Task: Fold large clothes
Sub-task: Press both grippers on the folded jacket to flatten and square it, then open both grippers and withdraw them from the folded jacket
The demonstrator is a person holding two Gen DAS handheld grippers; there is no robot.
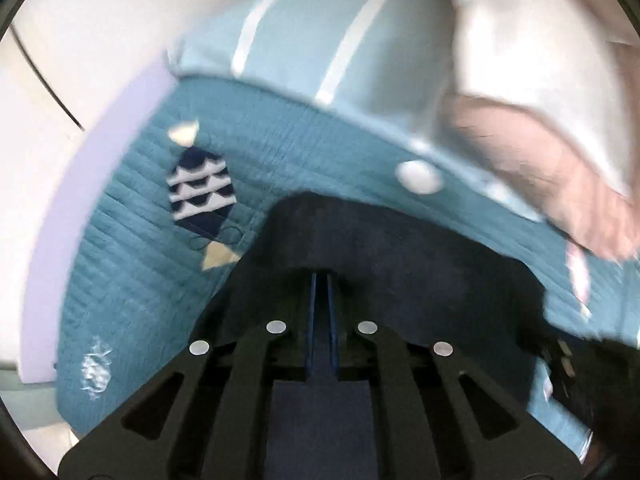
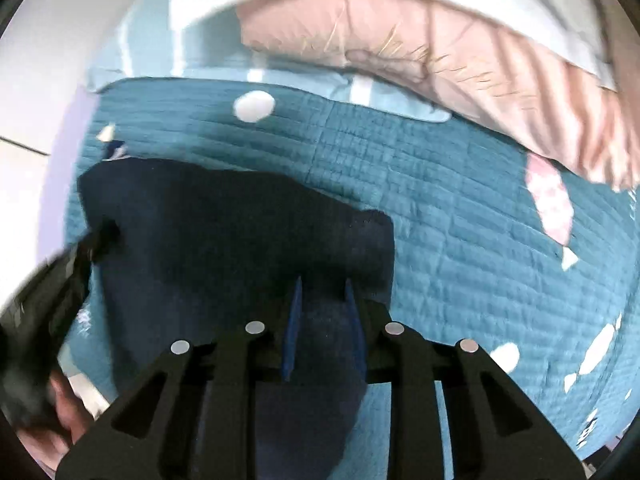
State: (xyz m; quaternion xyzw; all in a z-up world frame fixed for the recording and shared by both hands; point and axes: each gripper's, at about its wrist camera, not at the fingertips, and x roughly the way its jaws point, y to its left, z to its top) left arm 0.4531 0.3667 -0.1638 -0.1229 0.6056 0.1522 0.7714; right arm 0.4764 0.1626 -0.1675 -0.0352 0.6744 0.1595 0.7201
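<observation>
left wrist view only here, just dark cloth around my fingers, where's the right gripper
Observer: The right gripper has the navy garment pinched between its jaws.
Operator: is the cloth spread out
Observer: Its far edge runs across the teal quilt and ends in a free corner on the right.
Operator: how's my left gripper look from there
Observer: The left gripper meets the garment's left edge.

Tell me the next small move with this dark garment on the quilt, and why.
Probably lower both grippers to lay the navy garment flat on the teal quilt. The left gripper is shut on the cloth; the right gripper has cloth between its narrowly parted fingers. Whether it pinches is unclear. The fold edge looks uneven, not yet set down.
</observation>
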